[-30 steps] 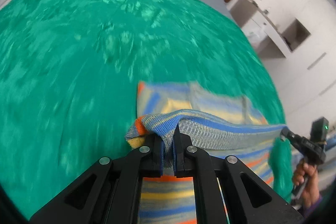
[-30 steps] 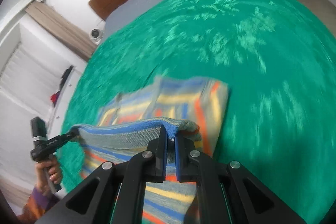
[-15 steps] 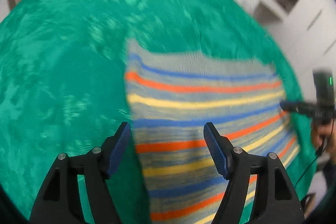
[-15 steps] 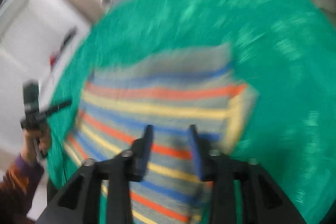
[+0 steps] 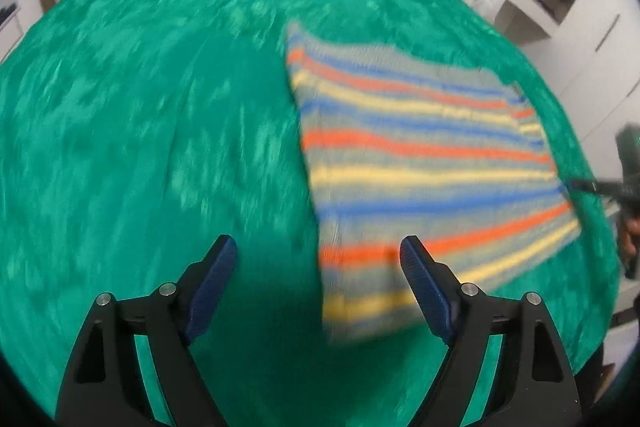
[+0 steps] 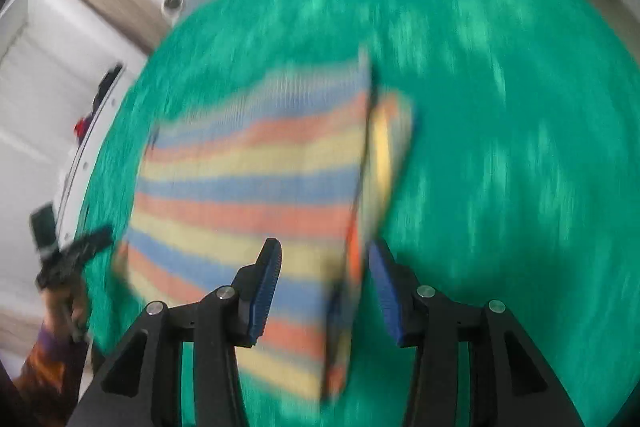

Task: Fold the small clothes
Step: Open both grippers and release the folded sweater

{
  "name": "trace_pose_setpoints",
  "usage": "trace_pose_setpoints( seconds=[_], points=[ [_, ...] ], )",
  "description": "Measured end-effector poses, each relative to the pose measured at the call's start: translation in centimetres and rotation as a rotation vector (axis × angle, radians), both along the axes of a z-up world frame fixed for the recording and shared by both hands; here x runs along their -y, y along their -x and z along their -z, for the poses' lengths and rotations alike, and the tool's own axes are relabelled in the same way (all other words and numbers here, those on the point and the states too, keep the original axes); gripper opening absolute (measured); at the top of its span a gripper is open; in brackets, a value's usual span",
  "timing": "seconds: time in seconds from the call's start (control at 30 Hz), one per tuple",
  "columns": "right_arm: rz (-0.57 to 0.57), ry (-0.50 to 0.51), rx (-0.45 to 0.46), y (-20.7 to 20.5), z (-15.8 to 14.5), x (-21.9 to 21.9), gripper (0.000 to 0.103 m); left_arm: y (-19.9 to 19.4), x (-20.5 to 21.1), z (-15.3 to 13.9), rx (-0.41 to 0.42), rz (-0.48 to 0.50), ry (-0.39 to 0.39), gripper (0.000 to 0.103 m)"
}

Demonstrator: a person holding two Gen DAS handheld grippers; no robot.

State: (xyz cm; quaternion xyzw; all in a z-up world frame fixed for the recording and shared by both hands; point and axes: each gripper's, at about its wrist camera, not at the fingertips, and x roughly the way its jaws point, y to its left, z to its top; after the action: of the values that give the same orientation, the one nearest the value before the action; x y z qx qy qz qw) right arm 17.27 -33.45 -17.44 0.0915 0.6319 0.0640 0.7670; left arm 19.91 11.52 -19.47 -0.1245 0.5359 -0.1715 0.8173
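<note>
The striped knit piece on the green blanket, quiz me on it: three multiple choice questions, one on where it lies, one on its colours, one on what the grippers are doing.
1. In the left wrist view, where does the striped garment lie on the green blanket?
A. right of centre
B. far left edge
C. on the headboard

2. Which stripe colours does it show?
A. red, black, white
B. orange, yellow, blue, grey
C. pink, purple

3. What do the left gripper and right gripper grip?
A. both pinch the garment
B. only the left holds it
C. neither grips it

Answers:
1 A, it sits to the right of the view's middle.
2 B, those bands repeat across it.
3 C, both sets of jaws are opening, with the cloth lying flat beneath.
</note>
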Motion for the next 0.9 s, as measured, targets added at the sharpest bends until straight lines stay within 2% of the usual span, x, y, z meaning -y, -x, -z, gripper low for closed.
trace_pose_setpoints(
  seconds=[0.07,0.1,0.13,0.17,0.3,0.4,0.53,0.57,0.6,0.63,0.77,0.8,0.87,0.9],
  points=[
    [-0.018,-0.025,-0.041,2.0,1.5,-0.5,0.046,0.2,0.4,0.8,-0.032,-0.013,0.007,0.085],
    [-0.034,-0.014,-0.051,2.4,2.2,-0.8,0.042,0.3,0.6,1.1,-0.045,-0.025,0.009,0.085],
    [-0.040,0.017,-0.048,2.9,2.7,-1.1,0.017,0.5,0.7,1.1,-0.044,-0.028,0.006,0.085],
    [-0.033,0.029,-0.049,2.9,3.1,-0.8,0.009,0.7,0.8,1.0,-0.038,-0.028,-0.003,0.085],
    [0.035,0.026,-0.022,4.1,1.6,0.7,0.008,2.0,0.7,0.0,-0.017,-0.022,0.003,0.084],
    [0.026,0.076,-0.054,4.1,3.1,-0.2,0.008,2.1,0.9,0.4,-0.036,-0.021,-0.017,0.084],
    [0.014,0.106,-0.030,4.1,2.8,-0.3,0.011,2.2,0.5,-0.9,-0.013,-0.041,0.014,0.084],
    [0.008,0.115,-0.019,4.3,2.6,-0.5,0.014,2.2,0.4,-1.3,0.001,-0.041,0.016,0.084],
    [0.006,0.128,-0.017,4.5,2.3,-0.9,0.024,1.9,0.5,-2.0,0.025,-0.041,0.009,0.085],
    [0.005,0.155,-0.010,4.7,1.6,-1.0,0.030,1.7,0.7,-2.4,0.042,-0.044,0.001,0.085],
    [-0.057,0.286,0.104,4.8,-1.7,-3.1,0.031,0.6,1.7,-2.9,0.083,-0.077,0.015,0.088],
    [-0.070,0.287,0.132,4.6,-2.3,-3.8,0.032,0.3,2.2,-2.7,0.082,-0.081,0.023,0.088],
    [-0.095,0.252,0.189,3.9,-2.8,-5.6,0.039,-0.1,3.5,-2.3,0.090,-0.084,0.027,0.088],
    [-0.105,0.234,0.210,3.7,-2.8,-6.3,0.047,-0.2,4.1,-2.0,0.100,-0.084,0.017,0.088]
  ],
)
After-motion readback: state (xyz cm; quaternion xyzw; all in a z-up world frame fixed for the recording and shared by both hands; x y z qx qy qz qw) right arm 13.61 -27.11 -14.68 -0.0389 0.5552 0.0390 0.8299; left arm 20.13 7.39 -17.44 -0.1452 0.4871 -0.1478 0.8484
